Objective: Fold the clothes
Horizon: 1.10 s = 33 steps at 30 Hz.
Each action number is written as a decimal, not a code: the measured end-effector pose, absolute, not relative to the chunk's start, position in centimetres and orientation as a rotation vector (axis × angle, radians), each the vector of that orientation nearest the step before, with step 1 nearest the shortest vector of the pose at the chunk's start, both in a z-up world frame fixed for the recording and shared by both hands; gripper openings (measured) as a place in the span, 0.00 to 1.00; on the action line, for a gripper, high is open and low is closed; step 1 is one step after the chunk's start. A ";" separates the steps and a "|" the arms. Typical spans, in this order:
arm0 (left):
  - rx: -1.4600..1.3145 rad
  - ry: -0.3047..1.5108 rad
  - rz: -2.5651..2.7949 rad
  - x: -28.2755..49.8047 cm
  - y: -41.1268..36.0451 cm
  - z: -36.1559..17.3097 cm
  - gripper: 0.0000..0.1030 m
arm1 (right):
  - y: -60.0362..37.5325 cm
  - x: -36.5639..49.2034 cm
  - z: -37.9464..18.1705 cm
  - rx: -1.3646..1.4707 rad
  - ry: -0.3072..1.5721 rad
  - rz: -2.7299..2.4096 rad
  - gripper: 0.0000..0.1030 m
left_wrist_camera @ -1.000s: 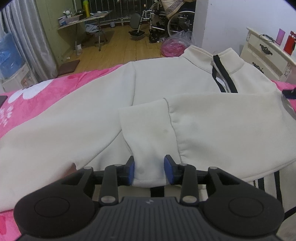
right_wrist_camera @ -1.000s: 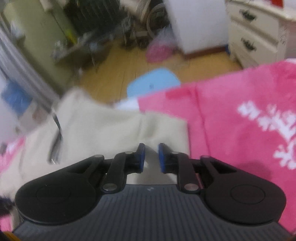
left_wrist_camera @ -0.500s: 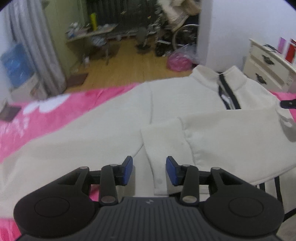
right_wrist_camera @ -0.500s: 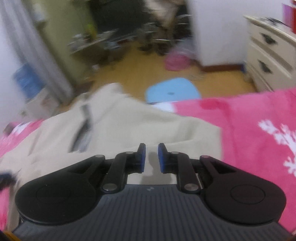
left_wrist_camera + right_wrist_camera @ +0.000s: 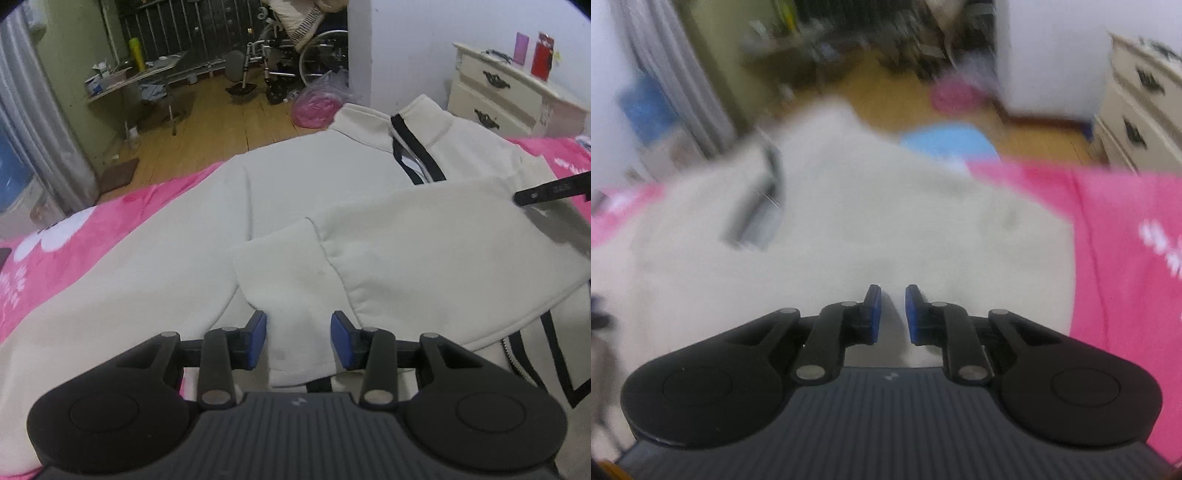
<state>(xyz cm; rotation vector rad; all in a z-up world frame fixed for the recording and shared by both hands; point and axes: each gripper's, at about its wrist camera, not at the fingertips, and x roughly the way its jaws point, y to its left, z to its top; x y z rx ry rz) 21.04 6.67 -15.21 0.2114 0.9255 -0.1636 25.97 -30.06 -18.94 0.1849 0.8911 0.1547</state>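
One cream jacket (image 5: 332, 184) lies across my pink blanket (image 5: 55, 251), collar toward the floor and the white dresser (image 5: 509, 92), one sleeve (image 5: 406, 251) folded over its front. My left gripper (image 5: 298, 338) stands open astride the cuff. My right gripper (image 5: 893, 314) has been closing, pinching fabric.

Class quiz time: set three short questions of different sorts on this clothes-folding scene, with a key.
1. True or false: the jacket lies on a green blanket.
2. Which part lies between the left claw pads: collar, cuff or hem?
3. Fill in: the trim along the zip is ____.

Key: 1 false, the blanket is pink; 2 the cuff; 3 black.
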 end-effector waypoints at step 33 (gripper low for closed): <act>0.273 0.926 -0.159 20.7 7.0 -16.5 0.67 | -31.2 12.2 -17.0 0.006 0.863 0.097 0.23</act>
